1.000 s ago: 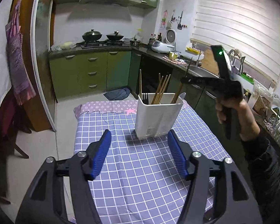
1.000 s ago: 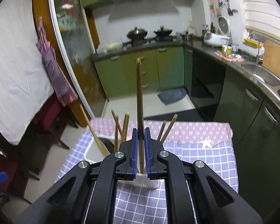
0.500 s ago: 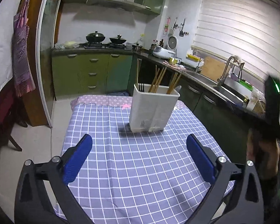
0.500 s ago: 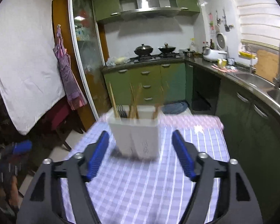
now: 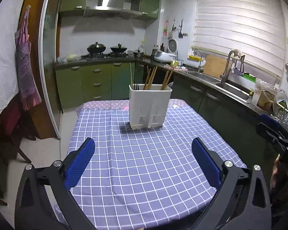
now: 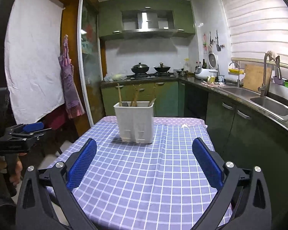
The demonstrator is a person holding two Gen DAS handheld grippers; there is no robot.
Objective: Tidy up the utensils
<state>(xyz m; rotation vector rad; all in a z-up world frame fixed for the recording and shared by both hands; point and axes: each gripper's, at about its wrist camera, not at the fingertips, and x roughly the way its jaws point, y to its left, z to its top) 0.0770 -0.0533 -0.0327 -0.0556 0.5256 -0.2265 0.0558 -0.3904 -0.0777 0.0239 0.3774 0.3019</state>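
white slotted utensil holder [image 5: 150,107] upright on checked tablecloth [image 5: 144,164], wooden chopsticks [image 5: 150,77] leaning inside, left tongs [image 5: 143,160] released, right tongs [image 6: 144,160] opening, empty

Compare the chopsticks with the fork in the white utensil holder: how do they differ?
The chopsticks are light wood; the fork is dark. The chopsticks rise high above the white utensil holder and lean at angles; the fork's tines barely clear its rim. There are several chopsticks and one visible fork. Both stand inside the holder, on the checked tablecloth.
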